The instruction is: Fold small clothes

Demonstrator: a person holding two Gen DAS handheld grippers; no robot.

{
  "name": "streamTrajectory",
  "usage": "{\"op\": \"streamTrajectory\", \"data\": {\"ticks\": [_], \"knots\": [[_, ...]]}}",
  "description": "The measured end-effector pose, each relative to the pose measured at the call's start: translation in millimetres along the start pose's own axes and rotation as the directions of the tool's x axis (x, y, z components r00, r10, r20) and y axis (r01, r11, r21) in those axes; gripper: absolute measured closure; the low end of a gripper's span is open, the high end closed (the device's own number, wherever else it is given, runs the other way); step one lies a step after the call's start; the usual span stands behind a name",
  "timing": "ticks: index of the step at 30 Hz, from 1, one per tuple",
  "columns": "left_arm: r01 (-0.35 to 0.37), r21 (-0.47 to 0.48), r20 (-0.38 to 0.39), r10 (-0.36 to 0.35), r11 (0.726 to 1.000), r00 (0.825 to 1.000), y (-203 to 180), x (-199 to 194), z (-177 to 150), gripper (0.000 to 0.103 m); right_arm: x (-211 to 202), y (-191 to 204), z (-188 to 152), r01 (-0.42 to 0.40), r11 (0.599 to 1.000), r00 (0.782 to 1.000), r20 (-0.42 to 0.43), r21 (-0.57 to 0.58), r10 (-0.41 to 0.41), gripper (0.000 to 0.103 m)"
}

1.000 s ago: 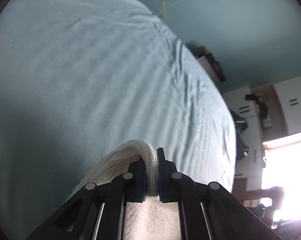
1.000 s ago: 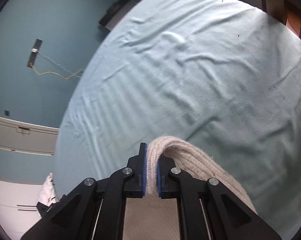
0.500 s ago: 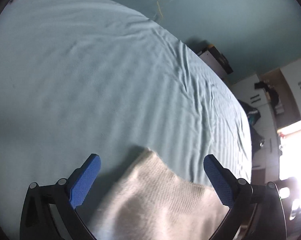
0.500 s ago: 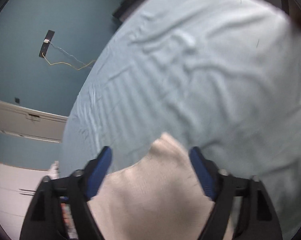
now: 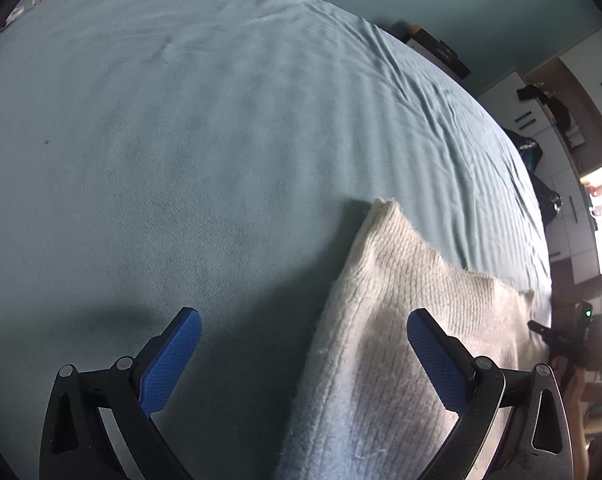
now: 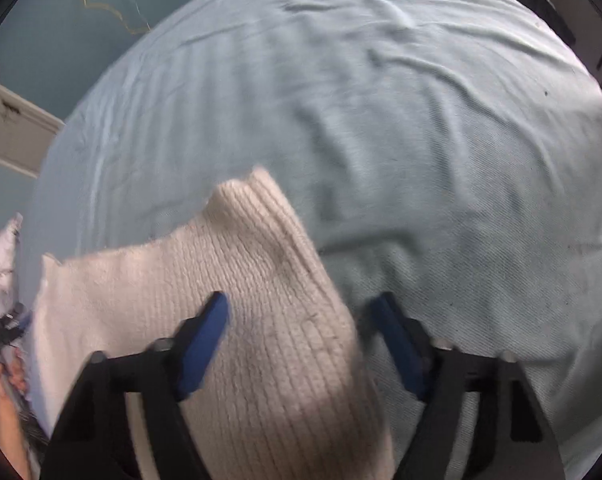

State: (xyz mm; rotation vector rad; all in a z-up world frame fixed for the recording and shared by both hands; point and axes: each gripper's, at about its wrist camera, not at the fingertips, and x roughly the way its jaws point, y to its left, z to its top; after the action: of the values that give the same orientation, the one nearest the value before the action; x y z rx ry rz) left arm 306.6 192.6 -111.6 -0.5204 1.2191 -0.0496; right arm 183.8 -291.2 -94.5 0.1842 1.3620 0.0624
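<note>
A cream ribbed knit garment (image 5: pixel 401 320) lies flat on the light blue bed sheet (image 5: pixel 181 140). In the left wrist view its near-left corner points away and its edge runs down between my fingers. My left gripper (image 5: pixel 301 350) is open and empty above it. In the right wrist view the same garment (image 6: pixel 241 300) lies low and left on the sheet (image 6: pixel 421 120), its far-right corner peaked. My right gripper (image 6: pixel 301 336) is open and empty, its left finger over the knit, its right finger over bare sheet.
Teal walls surround the bed. White cabinets (image 5: pixel 541 112) with dark clutter stand beyond the bed on the right in the left wrist view. The other gripper and a hand (image 6: pixel 5 364) show at the left edge of the right wrist view, by white crumpled cloth (image 6: pixel 1 256).
Both grippers were shut on the folded edge of the garment one second ago. Both have opened, let it go and drawn back. The garment now lies flat on the sheet.
</note>
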Motion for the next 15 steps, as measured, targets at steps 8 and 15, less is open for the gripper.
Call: {"op": "streamTrajectory", "data": {"ticks": [8, 15], "knots": [[0.013, 0.072, 0.008, -0.014, 0.997, 1.000, -28, 10, -1, 0.000, -86, 33, -18, 0.182, 0.973, 0.924, 0.364, -0.144, -0.119, 0.096], [-0.036, 0.213, 0.117, 0.011, 0.976, 0.993, -81, -10, -14, 0.000, -46, 9, -9, 0.283, 0.959, 0.909, 0.325, -0.015, -0.263, 0.097]]}}
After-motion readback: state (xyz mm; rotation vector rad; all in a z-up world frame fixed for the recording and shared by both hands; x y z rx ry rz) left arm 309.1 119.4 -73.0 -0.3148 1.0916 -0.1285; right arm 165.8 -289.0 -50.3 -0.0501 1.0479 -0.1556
